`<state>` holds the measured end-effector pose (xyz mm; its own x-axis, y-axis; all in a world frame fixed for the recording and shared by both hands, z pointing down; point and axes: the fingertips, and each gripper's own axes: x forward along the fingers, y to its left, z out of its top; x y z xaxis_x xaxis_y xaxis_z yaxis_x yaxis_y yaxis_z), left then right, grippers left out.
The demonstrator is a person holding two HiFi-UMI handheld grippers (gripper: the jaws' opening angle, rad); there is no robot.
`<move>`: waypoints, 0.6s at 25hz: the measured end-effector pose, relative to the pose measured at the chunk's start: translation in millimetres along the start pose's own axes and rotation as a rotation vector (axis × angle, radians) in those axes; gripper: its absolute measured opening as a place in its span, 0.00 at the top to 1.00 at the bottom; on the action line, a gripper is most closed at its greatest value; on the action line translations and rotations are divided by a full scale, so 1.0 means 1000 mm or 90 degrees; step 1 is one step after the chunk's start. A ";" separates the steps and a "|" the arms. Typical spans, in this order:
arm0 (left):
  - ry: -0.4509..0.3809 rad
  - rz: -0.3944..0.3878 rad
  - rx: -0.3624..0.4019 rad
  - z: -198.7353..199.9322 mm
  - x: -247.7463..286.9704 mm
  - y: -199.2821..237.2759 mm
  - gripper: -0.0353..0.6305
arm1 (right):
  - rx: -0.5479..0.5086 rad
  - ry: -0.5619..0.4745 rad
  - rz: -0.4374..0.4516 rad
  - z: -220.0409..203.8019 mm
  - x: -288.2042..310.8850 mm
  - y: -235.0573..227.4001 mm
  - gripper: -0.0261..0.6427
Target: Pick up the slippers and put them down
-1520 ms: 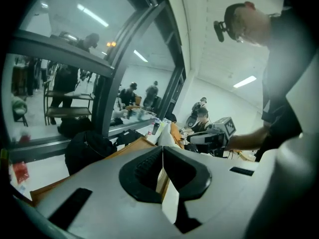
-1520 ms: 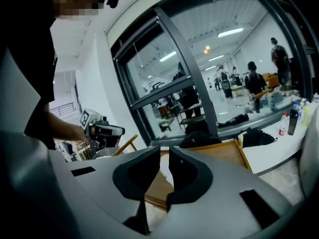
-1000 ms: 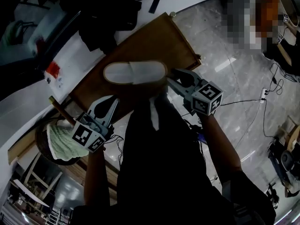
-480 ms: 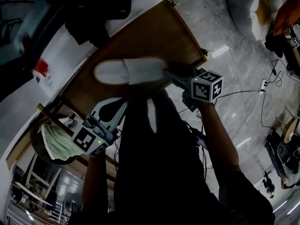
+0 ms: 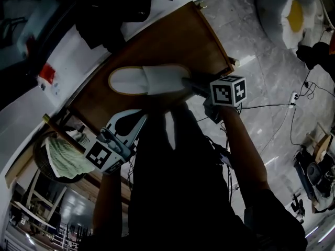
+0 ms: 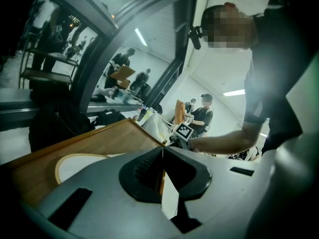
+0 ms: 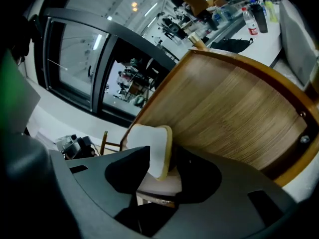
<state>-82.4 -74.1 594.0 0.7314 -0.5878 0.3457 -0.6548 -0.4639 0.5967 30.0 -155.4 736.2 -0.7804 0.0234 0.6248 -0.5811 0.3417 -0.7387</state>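
One white slipper (image 5: 149,80) lies flat on a brown wooden top (image 5: 178,41), its toe end towards my right gripper (image 5: 189,82). In the right gripper view the end of the slipper (image 7: 149,143) sits between the jaws of that gripper (image 7: 162,158). The jaws have just been opening and now stand wide, not pressing on it. My left gripper (image 5: 137,118) hovers at the near edge of the wood, apart from the slipper. Its jaws (image 6: 162,151) meet with nothing between them. The slipper's heel (image 6: 79,163) shows low at the left of the left gripper view.
A round basket with a green-striped cloth (image 5: 63,158) stands below left of the wooden top. A white table (image 5: 68,46) with dark clutter runs behind it. Cables (image 5: 272,106) trail over the grey floor at the right. A white and yellow cushion (image 5: 285,9) lies at the top right.
My right gripper has rolled, so its marker cube now faces up, and has sunk to the slipper's toe end. The left gripper has dropped slightly. The slipper stays on the wood.
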 end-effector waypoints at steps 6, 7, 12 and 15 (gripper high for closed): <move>0.000 0.001 -0.006 -0.003 -0.004 0.000 0.93 | 0.015 0.021 0.019 -0.002 0.006 0.004 0.74; 0.000 0.002 -0.006 -0.004 -0.005 0.000 0.93 | 0.014 0.023 0.018 -0.003 0.006 0.003 0.77; -0.001 0.001 -0.004 -0.005 -0.007 0.000 0.93 | 0.015 0.027 0.017 -0.005 0.006 0.002 0.80; -0.005 -0.001 -0.002 -0.004 -0.007 -0.001 0.93 | 0.019 0.022 0.024 -0.005 0.004 0.005 0.82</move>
<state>-86.5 -67.3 593.7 0.7308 -0.5925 0.3391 -0.6533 -0.4630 0.5990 25.4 -149.2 735.9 -0.7937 0.0679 0.6045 -0.5587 0.3114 -0.7687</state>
